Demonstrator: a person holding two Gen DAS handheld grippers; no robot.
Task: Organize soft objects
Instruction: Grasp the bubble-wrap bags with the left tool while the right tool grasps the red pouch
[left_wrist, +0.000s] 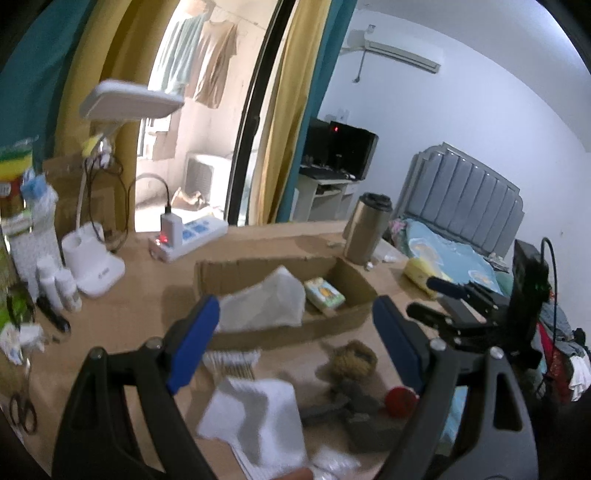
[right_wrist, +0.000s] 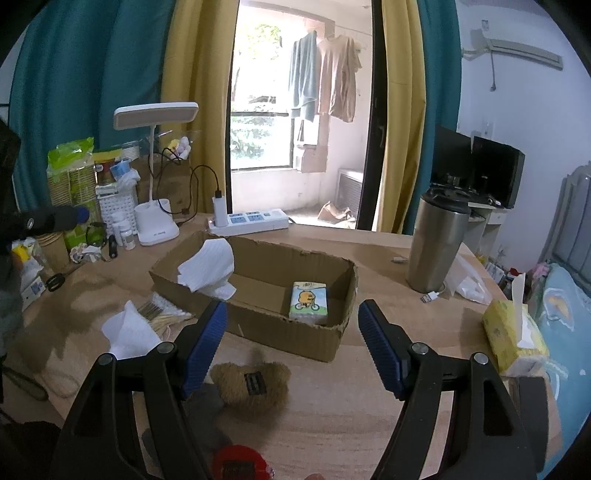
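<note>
We are holding both grippers over a wooden table (right_wrist: 369, 406), each tilted down toward a shallow cardboard box (right_wrist: 258, 317) whose long axis runs from near left to far right in the right wrist view. Inside it, a small tissue pack (right_wrist: 308, 302) is lying near the right end with its cartoon of a yellow figure on a bicycle facing up; whatever writing it carries is too small to read. A white cloth (right_wrist: 208, 269) is draping over the box's left rim, half in and half out. The left gripper (left_wrist: 295, 343) is standing with its blue pads wide apart and nothing between them; below it we are seeing a folded white cloth (left_wrist: 255, 417), blurred, and a grey soft thing (left_wrist: 354, 410) beside a red ball (left_wrist: 400, 400). The right gripper (right_wrist: 291, 339) is also gaping, gripping nothing, with a brown plush toy (right_wrist: 251, 384) lying just in front of the box's near wall, a dark tag on top that we cannot read. A bundle of thin sticks (right_wrist: 162, 314) is lying left of the box. To the right, a steel tumbler (right_wrist: 436, 243) and a yellow tissue box (right_wrist: 513, 336) are sitting near the table edge, and the wood between them and the box is bare.
</note>
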